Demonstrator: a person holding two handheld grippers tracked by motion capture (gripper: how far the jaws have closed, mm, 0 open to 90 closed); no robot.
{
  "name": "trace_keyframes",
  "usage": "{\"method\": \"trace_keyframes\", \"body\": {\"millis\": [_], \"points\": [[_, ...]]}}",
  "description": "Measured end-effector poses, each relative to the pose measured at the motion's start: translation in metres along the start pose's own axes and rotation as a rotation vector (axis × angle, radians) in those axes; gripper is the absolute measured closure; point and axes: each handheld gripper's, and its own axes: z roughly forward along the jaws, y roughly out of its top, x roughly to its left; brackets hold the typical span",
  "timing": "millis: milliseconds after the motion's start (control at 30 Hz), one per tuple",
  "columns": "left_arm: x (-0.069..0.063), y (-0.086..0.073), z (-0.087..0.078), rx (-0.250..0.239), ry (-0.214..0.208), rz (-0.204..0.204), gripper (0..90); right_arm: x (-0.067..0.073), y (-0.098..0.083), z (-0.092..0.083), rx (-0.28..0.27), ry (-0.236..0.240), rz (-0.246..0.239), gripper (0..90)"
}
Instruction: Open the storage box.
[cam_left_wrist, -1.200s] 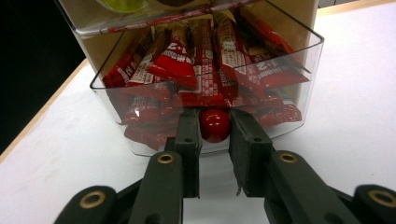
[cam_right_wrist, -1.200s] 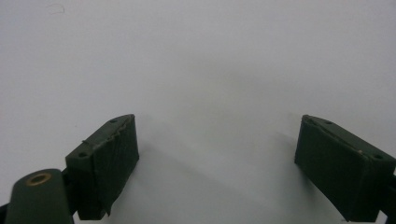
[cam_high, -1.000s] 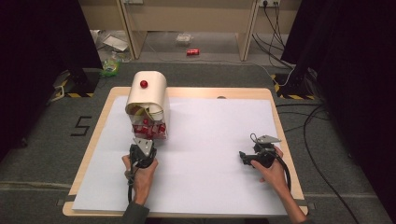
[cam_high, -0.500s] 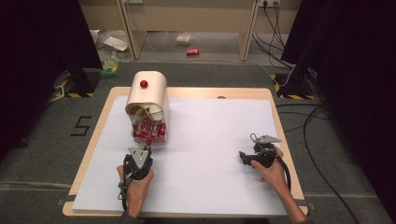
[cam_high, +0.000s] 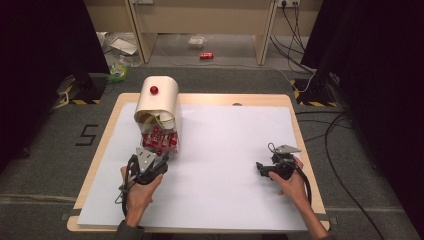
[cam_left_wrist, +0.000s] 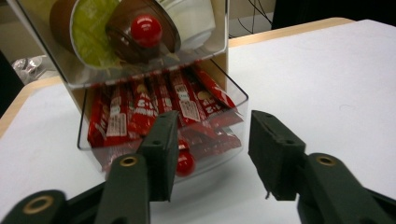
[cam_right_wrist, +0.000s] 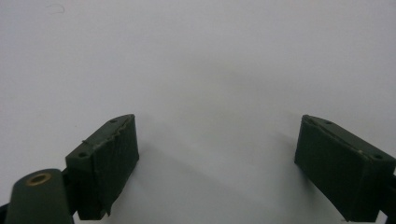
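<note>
A cream, round-topped dispenser box (cam_high: 159, 102) with one red knob (cam_high: 154, 90) on its lid stands at the far left of the white sheet (cam_high: 225, 165) that covers the wooden table (cam_high: 295, 107). Its clear plastic drawer (cam_left_wrist: 233, 105) is pulled open toward the person and holds red snack packets (cam_left_wrist: 140, 109) standing on end; at least five can be counted, and their white print is too blurred to read. A second red knob (cam_left_wrist: 185, 164) sits on the drawer front. Above the drawer, a clear compartment holds two brown cups, one with a green foil top (cam_left_wrist: 91, 28) and one with a red ball (cam_left_wrist: 146, 30) at its front, plus a white cup (cam_left_wrist: 194, 16).

The left gripper (cam_left_wrist: 210, 140) hovers just before the drawer, jaws spread and empty, one jaw in front of the drawer knob. The right gripper (cam_high: 261, 167) rests well apart on the sheet's right side, jaws spread wide over bare white surface. On the grey floor left of the table, a black "5" (cam_high: 86, 135) is marked; one red can (cam_high: 206, 55) lies beyond.
</note>
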Motion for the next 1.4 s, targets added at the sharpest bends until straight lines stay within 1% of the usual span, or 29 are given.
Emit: {"method": "trace_keyframes", "body": {"millis": [33, 167, 200, 267, 300, 367, 467, 600, 667, 700, 733, 800, 867, 900, 1033, 1100, 1167, 1233, 1300, 1400], "points": [[0.001, 0.001, 0.001, 0.001, -0.007, 0.000, 50.2, 0.000, 0.000, 0.000, -0.001, 0.000, -0.004, 13.8], [0.008, 0.005, 0.007, 0.021, -0.059, -0.002, 45.8, 0.000, 0.000, 0.000, -0.001, 0.000, -0.004, 13.8], [0.009, 0.005, 0.008, 0.025, -0.073, -0.005, 43.7, 0.000, 0.000, 0.000, 0.000, -0.001, -0.001, 13.8], [0.012, 0.007, 0.012, 0.031, -0.110, -0.024, 42.3, 0.000, 0.000, 0.000, 0.000, 0.000, 0.000, 13.8], [0.012, 0.007, 0.013, 0.036, -0.113, -0.028, 39.2, 0.000, 0.000, 0.000, -0.001, 0.000, -0.005, 13.7], [0.014, 0.008, 0.016, 0.040, -0.129, -0.034, 38.0, 0.000, 0.000, 0.000, -0.001, 0.000, -0.004, 13.8], [0.017, 0.011, 0.019, 0.054, -0.148, 0.001, 33.5, 0.000, 0.000, 0.000, -0.001, 0.000, -0.004, 13.7], [0.023, 0.014, 0.026, 0.048, -0.156, 0.018, 30.9, 0.000, 0.000, 0.000, -0.001, -0.001, -0.001, 13.8], [0.023, 0.015, 0.028, 0.050, -0.170, 0.028, 29.6, 0.000, 0.000, 0.000, -0.001, 0.000, -0.005, 13.7], [0.023, 0.014, 0.030, 0.060, -0.175, 0.032, 29.2, 0.000, 0.000, 0.000, 0.001, 0.000, 0.001, 13.7], [0.023, 0.014, 0.031, 0.072, -0.178, 0.033, 28.9, 0.000, 0.000, 0.000, -0.001, 0.000, -0.005, 13.8], [0.023, 0.012, 0.033, 0.096, -0.185, 0.035, 28.5, 0.000, 0.000, 0.000, -0.001, 0.000, -0.001, 13.8], [0.023, 0.010, 0.034, 0.116, -0.191, 0.028, 28.0, 0.000, 0.000, 0.000, 0.000, 0.000, -0.001, 13.8], [0.023, 0.009, 0.035, 0.112, -0.187, 0.030, 27.7, 0.000, 0.000, 0.000, -0.001, 0.000, -0.001, 13.8], [0.021, 0.009, 0.033, 0.117, -0.177, 0.044, 27.9, 0.000, 0.000, 0.000, 0.000, -0.001, -0.001, 13.9], [0.021, 0.008, 0.032, 0.115, -0.174, 0.037, 27.9, 0.000, 0.000, 0.000, -0.001, -0.002, -0.002, 14.0], [0.019, 0.008, 0.030, 0.116, -0.173, 0.038, 28.5, 0.001, 0.000, 0.000, -0.003, -0.005, -0.008, 14.3], [0.019, 0.007, 0.027, 0.121, -0.181, 0.040, 28.5, 0.001, 0.000, 0.000, -0.002, -0.005, -0.004, 14.3], [0.019, 0.006, 0.024, 0.136, -0.197, 0.025, 28.6, 0.001, 0.000, 0.000, -0.003, -0.005, -0.009, 14.4], [0.018, 0.002, 0.020, 0.148, -0.206, 0.029, 28.7, 0.001, 0.000, 0.000, -0.002, -0.004, -0.003, 14.3]]}}
